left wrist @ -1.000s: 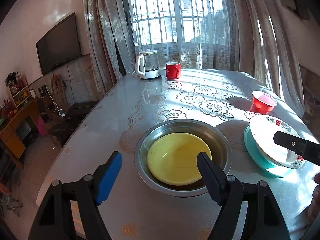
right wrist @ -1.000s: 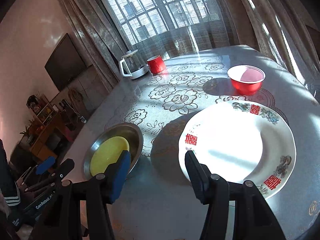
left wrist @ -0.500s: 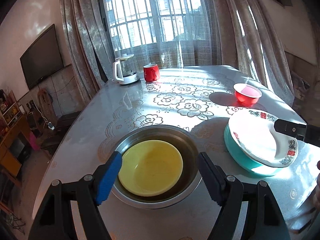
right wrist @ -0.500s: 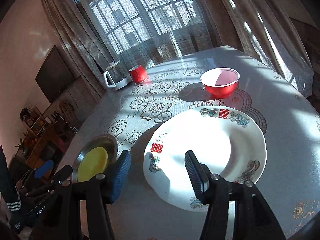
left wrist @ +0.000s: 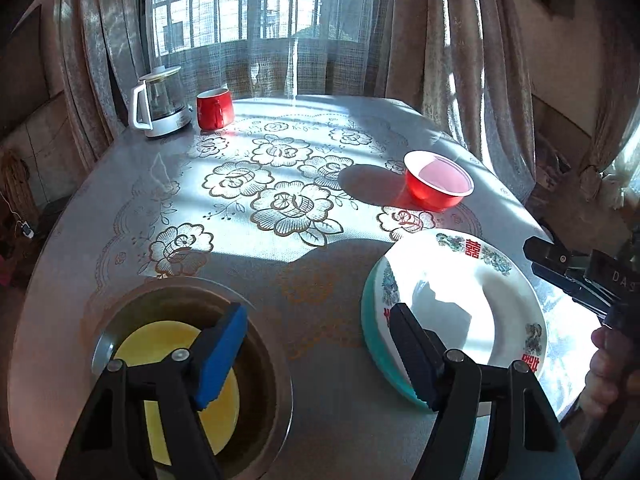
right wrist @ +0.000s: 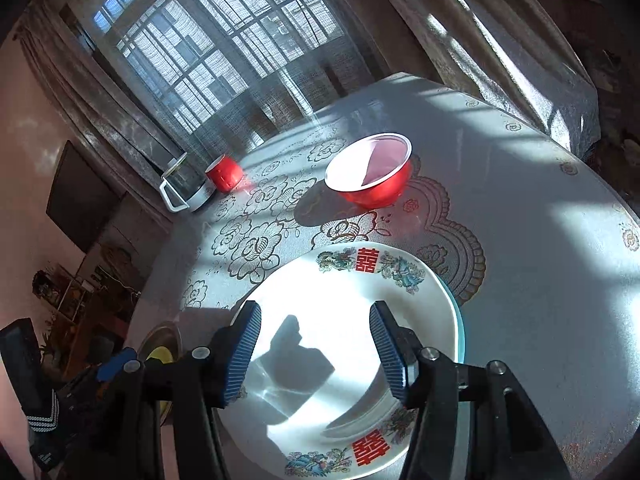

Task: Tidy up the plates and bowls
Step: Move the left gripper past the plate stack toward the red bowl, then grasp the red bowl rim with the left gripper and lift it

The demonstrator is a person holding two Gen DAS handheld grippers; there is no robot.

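A white plate with red characters [left wrist: 472,312] lies on a teal plate [left wrist: 374,344] at the table's near right; it also shows in the right wrist view [right wrist: 332,320]. A yellow bowl [left wrist: 168,344] sits inside a steel bowl [left wrist: 272,364] at the near left. A red bowl [left wrist: 438,184] stands farther back on the right, also in the right wrist view [right wrist: 370,176]. My left gripper [left wrist: 316,356] is open and empty, between the steel bowl and the plates. My right gripper [right wrist: 314,354] is open and empty, above the white plate.
A glass kettle [left wrist: 158,102] and a red mug [left wrist: 215,109] stand at the far left of the table [left wrist: 280,160], by the curtained window. The table's right edge is close to the plates. A TV and shelves are off to the left.
My left gripper has swung right, from over the steel bowl to between it and the plates. My right gripper has moved forward over the white plate. Both stay open.
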